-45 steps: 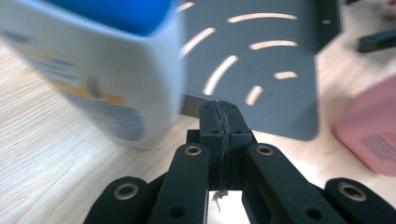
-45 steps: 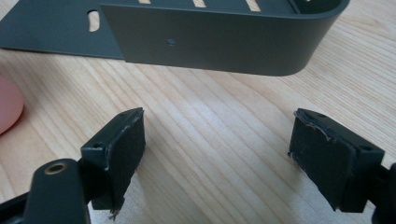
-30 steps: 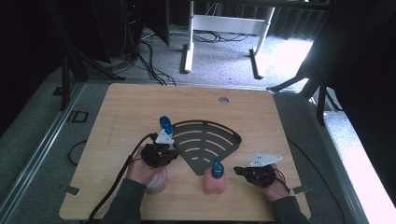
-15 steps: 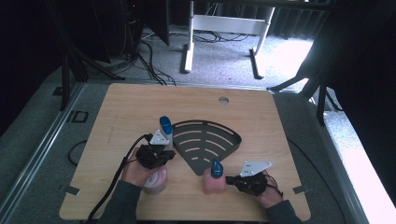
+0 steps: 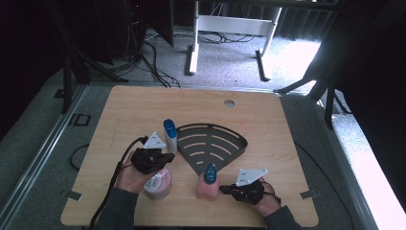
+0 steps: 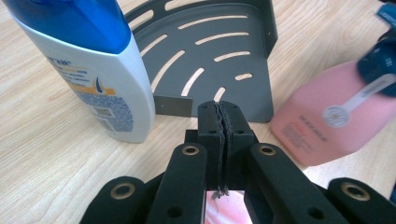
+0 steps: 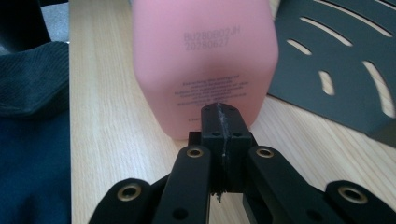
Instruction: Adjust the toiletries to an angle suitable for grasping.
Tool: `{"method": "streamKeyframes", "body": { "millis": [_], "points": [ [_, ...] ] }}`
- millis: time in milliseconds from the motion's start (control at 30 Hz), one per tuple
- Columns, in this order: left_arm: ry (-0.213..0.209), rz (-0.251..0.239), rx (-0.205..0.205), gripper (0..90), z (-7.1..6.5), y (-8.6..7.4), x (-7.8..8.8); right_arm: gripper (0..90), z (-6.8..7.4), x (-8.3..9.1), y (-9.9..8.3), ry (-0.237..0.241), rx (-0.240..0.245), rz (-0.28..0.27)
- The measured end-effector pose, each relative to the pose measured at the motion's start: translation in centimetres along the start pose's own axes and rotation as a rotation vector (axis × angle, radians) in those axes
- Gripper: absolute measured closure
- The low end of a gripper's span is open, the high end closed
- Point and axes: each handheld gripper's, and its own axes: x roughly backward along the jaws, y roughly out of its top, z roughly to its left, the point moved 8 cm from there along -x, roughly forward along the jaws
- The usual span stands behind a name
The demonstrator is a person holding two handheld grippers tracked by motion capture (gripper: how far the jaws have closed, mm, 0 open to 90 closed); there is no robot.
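**Both jaws clenched on nothing, beside the bottles at the near edge of the desk**

The left gripper (image 6: pixel 223 122) has its jaws pressed flat together with nothing between them; in the left gripper view they point at the near wall of the black slotted corner tray (image 6: pixel 261 74). The right gripper (image 7: pixel 222 122) is clenched in the same way, empty, its tips just short of the back of the pink bottle (image 7: pixel 205 60); whether they touch it I cannot tell.

In the high view the left gripper (image 5: pixel 165 157) sits towards the near left of the desk (image 5: pixel 287 124), held by a hand in a dark sleeve. A round pink-and-white tub (image 5: pixel 158 184) lies right under that hand, close to the near edge. Just beyond the jaws stands a white bottle with a blue cap (image 5: pixel 170 135), upright, right beside the left corner of the tray (image 5: pixel 234 141). In the left gripper view this white bottle (image 6: pixel 100 79) rises at the left, its base near the tray's corner.

The right gripper (image 5: pixel 226 190) lies near the near edge, right of the middle, pointing left at the pink bottle (image 5: pixel 208 184). That bottle stands upright with a dark blue cap, on the bare wood just off the near point of the tray and apart from it. The tray itself lies flat about the middle of the desk.
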Motion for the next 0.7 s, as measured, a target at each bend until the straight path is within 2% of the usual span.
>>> {"method": "streamKeyframes", "body": {
  "millis": [100, 333, 700],
  "points": [
    [0.015, 0.011, 0.005, 88.3, 0.4, -0.2, 0.4, 90.0, 0.4, -0.5, 0.4, 0.02, 0.006, -0.005],
    [0.028, -0.006, 0.008, 88.1, 0.7, -0.2, 1.4, 90.0, 1.1, -1.5, 1.5, 0.043, 0.026, -0.015],
    [0.03, 0.003, 0.007, 87.9, 0.7, -0.3, 0.8, 90.0, 1.5, -3.6, 3.3, 0.061, 0.052, -0.026]
  ]
}}
